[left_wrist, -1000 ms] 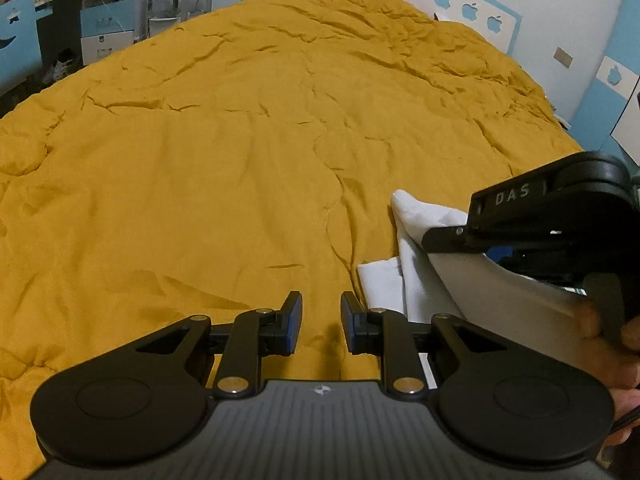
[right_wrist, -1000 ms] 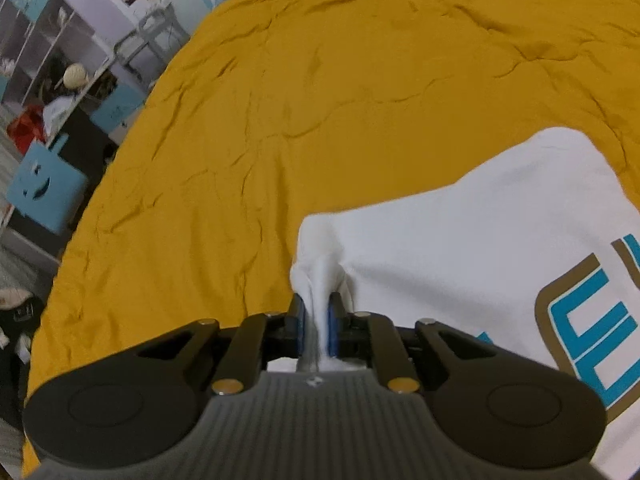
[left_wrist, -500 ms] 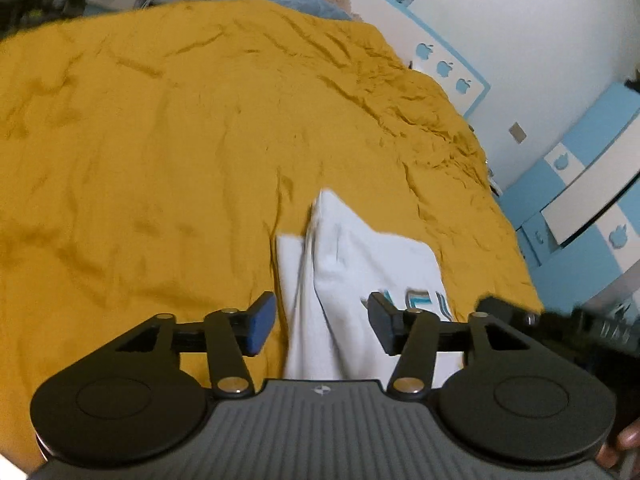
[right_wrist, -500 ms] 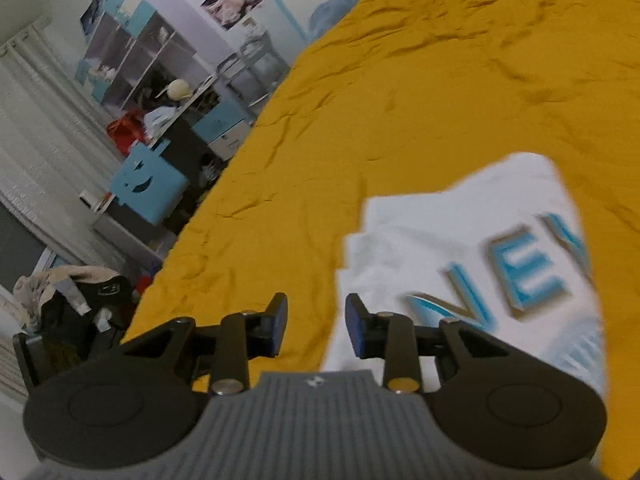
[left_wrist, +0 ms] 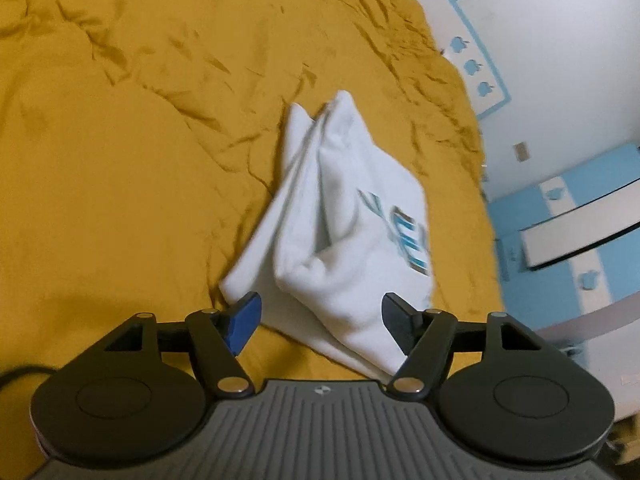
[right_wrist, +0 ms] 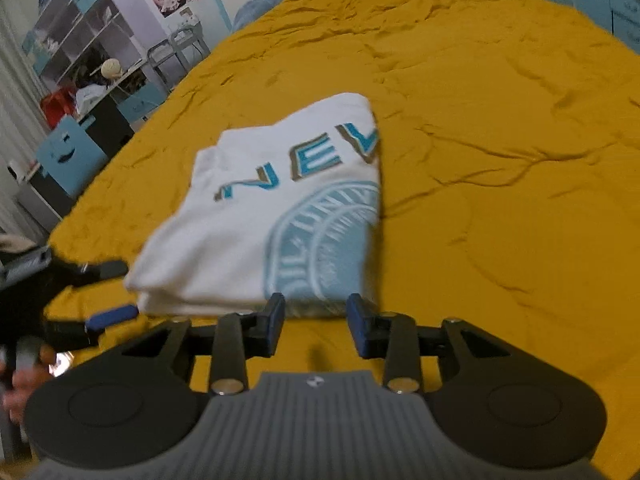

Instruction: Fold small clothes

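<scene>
Where the white shirt (right_wrist: pixel 280 208) lies, folded into a thick oblong on the mustard bedspread (right_wrist: pixel 500 128), its long axis runs from the foot-side edge of the bed toward the headboard end. Printed side up: blue letters "NEV" edged in tan, a pale blue round emblem below them, the lettering nearer the far end of the shirt. In the left wrist view the shirt (left_wrist: pixel 344 216) shows stacked layers, the top fold raised in a loose ridge, its narrow far end pointing up the bedspread (left_wrist: pixel 140 140). Picture soft with blur there.

Left gripper (left_wrist: pixel 322 322): jaws spread wide, straddling the near corner of the shirt, blue pad (left_wrist: pixel 244 320) just beside the shirt's edge, nothing pinched. It shows again at the shirt's left side from the right wrist camera (right_wrist: pixel 108 292), a hand (right_wrist: pixel 24 376) behind it.

Right gripper (right_wrist: pixel 316 326): jaws apart, empty, just short of the shirt's near edge.

Beyond the bedspread, left of the shirt: a blue box with a smiley face (right_wrist: pixel 68 152), shelving (right_wrist: pixel 84 48), a metal rack (right_wrist: pixel 176 48). Right of it: white wall with blue apple decals (left_wrist: pixel 474 66), blue-and-white cabinet (left_wrist: pixel 576 232).
</scene>
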